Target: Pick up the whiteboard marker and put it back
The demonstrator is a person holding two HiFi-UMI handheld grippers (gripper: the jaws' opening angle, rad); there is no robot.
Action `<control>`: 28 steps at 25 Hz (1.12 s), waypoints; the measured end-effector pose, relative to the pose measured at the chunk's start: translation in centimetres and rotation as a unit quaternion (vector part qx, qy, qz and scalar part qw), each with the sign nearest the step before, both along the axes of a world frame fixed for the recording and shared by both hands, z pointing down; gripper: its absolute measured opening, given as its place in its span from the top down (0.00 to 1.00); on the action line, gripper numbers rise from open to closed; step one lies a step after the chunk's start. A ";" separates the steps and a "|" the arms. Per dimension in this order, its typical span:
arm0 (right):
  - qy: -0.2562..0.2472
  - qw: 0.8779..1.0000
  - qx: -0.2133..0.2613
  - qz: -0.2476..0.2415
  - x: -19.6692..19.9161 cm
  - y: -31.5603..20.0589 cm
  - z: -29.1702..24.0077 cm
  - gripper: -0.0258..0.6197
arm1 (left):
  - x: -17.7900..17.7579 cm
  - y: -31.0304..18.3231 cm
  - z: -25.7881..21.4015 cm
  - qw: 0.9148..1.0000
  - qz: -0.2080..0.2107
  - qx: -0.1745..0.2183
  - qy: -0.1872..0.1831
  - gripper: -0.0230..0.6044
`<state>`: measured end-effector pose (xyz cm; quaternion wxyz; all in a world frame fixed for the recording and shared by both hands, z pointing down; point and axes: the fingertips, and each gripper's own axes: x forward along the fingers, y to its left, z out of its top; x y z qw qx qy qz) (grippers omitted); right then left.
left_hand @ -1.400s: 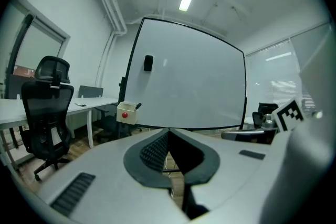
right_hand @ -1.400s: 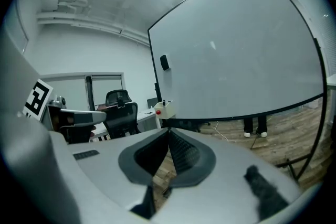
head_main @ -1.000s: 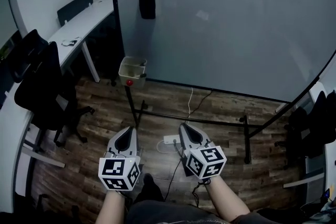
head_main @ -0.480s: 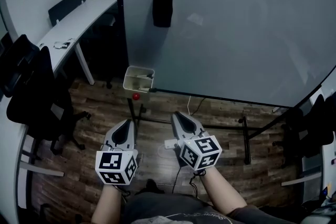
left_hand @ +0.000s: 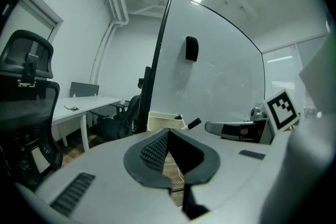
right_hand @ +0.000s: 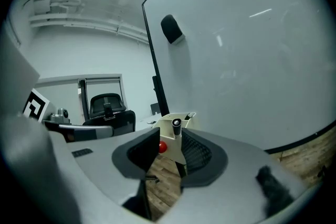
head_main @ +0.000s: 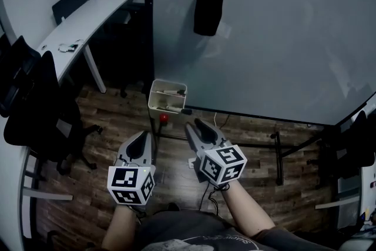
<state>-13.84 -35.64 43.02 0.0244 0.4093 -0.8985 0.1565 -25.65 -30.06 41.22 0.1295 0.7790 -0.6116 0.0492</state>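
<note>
Head view shows the whiteboard (head_main: pixel 282 38) filling the upper right of the scene, upright on its floor stand. A white tray (head_main: pixel 154 97) hangs at the board's lower left corner.

My left gripper (head_main: pixel 145 135) sits low and short of the tray. Its own view shows the tips together with nothing between them, so I judge it idle at this step.

My right gripper (head_main: pixel 194 124) points at the tray's near corner. Its jaws are opening, and the pads press on nothing.

The whiteboard marker (head_main: pixel 185 110) lies in the tray, its dark end jutting out over the near right corner. The right gripper view puts that end in line with the gap between the jaws, but ahead of the tips rather than inside them. The left gripper view confirms the right gripper stands near the marker, not touching it.

Finding: the step in hand is the approach for the pick. The next move calls for advancing the right gripper until the marker's free end sits between the pads, then closing clear of the tray wall.
</note>
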 end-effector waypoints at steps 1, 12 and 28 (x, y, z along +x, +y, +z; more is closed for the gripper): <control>0.002 1.000 -0.002 0.001 -0.4 -0.4 0.3 0.78 | -0.3 -0.3 0.1 1.000 0.000 -0.001 0.001 0.94; -0.018 1.000 -0.006 0.023 -1.9 -3.8 1.1 0.75 | -1.9 -1.8 1.3 1.000 0.002 -0.011 -0.002 0.94; -0.022 0.999 0.034 0.016 -2.3 -4.0 -1.1 0.83 | -2.9 -1.0 0.9 1.000 -0.022 -0.007 -0.004 0.94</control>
